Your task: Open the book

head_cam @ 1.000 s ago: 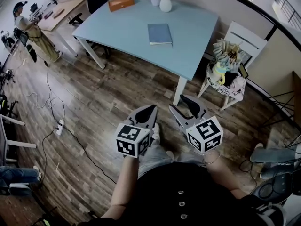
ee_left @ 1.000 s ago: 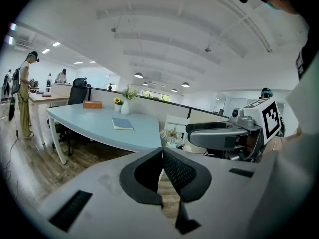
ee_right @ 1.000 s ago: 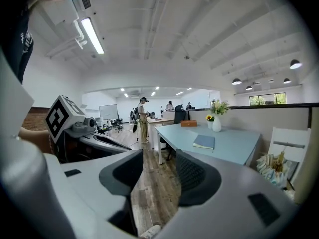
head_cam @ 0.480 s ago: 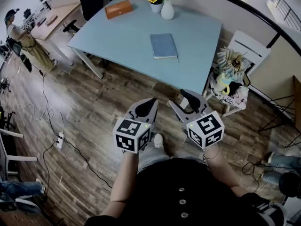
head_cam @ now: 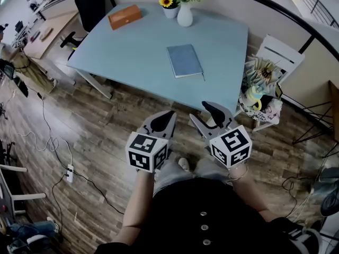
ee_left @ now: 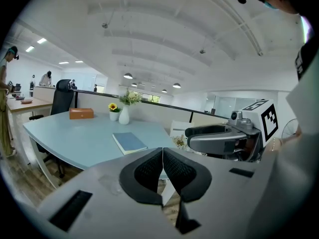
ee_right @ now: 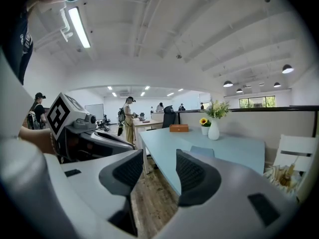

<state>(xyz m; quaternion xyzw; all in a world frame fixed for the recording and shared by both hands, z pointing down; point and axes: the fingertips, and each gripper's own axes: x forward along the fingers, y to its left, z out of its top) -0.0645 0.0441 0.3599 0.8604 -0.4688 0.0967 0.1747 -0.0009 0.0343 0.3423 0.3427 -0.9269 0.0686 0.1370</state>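
A closed blue book lies flat on the light blue table, toward its right half; the same book shows in the left gripper view and a sliver of the book in the right gripper view. Both grippers hover over the wooden floor, short of the table's near edge and well away from the book. My left gripper is shut with nothing between its pads. My right gripper is open and empty.
An orange box, a white vase and a sunflower pot stand along the table's far side. A white chair piled with items stands right of the table. A cable and power strip lie on the floor at left.
The view has shifted forward toward the table; the book and table edge now sit nearer to both grippers. The grippers keep their pose, left shut and right open.
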